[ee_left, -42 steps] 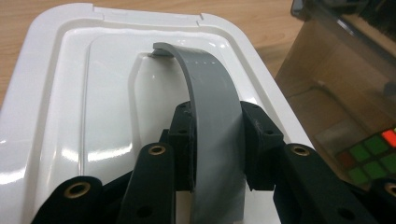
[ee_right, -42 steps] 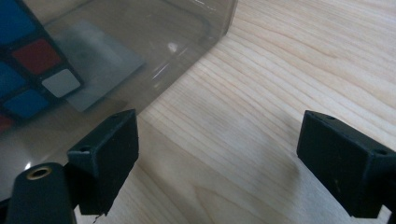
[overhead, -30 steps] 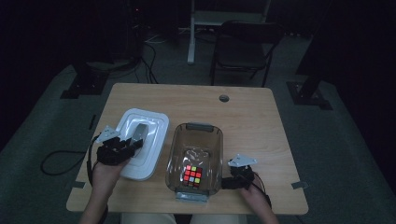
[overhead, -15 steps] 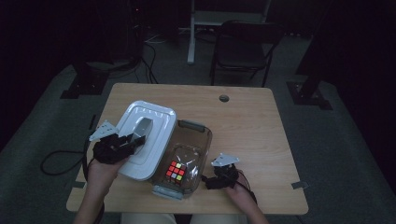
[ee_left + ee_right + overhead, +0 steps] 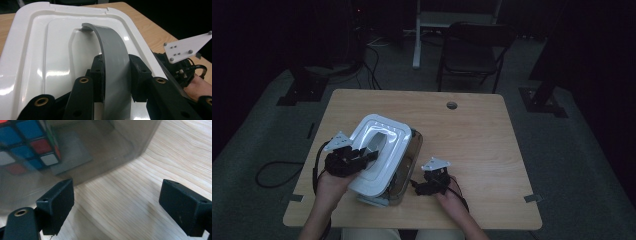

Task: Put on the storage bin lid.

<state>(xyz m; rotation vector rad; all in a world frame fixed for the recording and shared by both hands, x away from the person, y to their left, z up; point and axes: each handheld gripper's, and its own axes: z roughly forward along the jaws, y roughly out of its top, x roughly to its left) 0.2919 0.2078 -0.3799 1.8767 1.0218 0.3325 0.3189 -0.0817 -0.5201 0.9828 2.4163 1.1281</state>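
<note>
High view, worktop: pale wood-grain board with rounded corners and a small round hole near the far edge; the room around it is dark.
High view, lid: glossy white plastic, a rounded rectangle with a raised rim, held tilted over the clear bin and covering most of it.
High view, left gripper: black body with a grey three-cornered plate, over the lid's near left part.
High view, right gripper: just beside the bin's near right corner, low over the wood.
Left gripper view, handle: smooth grey plastic strap arching up from the lid; the jaws are clenched on it from both sides.
Left gripper view, cut off: the lid's near end runs out of frame.
Right gripper view, clear bin: smoky see-through wall with a rounded corner, standing on the wood.
Right gripper view, puzzle cube: inside the bin, with blue, red and white squares; its top is cut off.
Right gripper view, right gripper: jaws released, wide apart, nothing between them; whether the left one touches the bin wall cannot be told.
</note>
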